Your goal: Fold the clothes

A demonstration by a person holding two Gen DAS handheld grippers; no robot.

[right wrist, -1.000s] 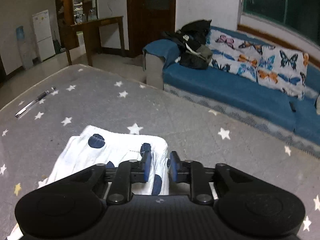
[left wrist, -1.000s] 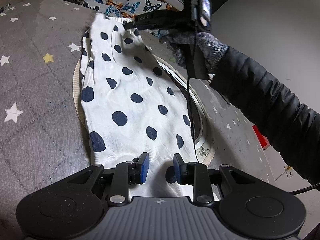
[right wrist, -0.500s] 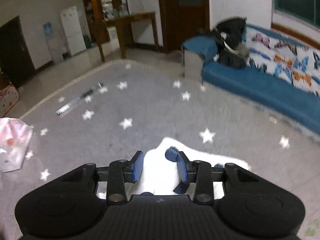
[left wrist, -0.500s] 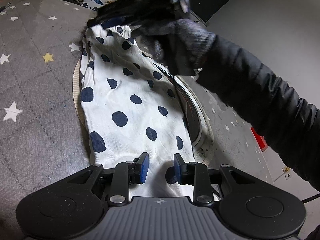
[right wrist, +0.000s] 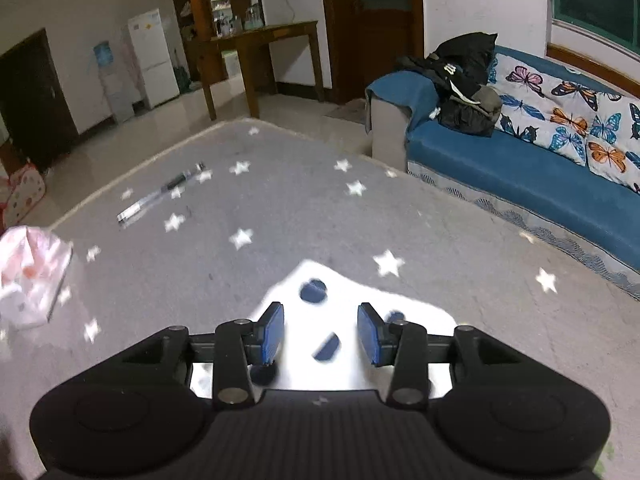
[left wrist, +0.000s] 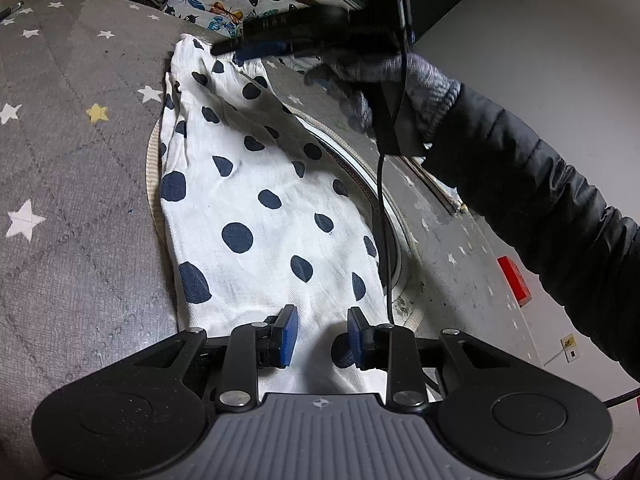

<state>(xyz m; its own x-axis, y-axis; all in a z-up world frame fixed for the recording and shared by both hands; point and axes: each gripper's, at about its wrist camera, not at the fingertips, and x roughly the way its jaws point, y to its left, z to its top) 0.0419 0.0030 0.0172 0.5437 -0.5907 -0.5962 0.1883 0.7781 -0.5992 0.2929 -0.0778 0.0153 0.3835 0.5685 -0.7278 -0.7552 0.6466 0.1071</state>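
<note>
A white garment with dark blue dots (left wrist: 256, 208) lies stretched along the grey star-print table cover (left wrist: 72, 168). My left gripper (left wrist: 322, 336) is open over the garment's near end, its blue pads on either side of the cloth. My right gripper (right wrist: 320, 334) is open over the far end of the garment (right wrist: 352, 312). In the left wrist view it shows as a dark blurred shape (left wrist: 280, 36) at the garment's far end, held by a gloved hand (left wrist: 392, 80).
A pen (right wrist: 160, 196) lies on the far part of the cover. A pink and white bag (right wrist: 30, 276) sits at the left. A blue sofa (right wrist: 520, 176) with butterfly cushions and dark clothes stands beyond the table. A round metal rim (left wrist: 384, 208) shows beside the garment.
My right gripper has opened wider and swung over the garment's far end; the far end now lies lower and more wrinkled. My left gripper has stayed open in place.
</note>
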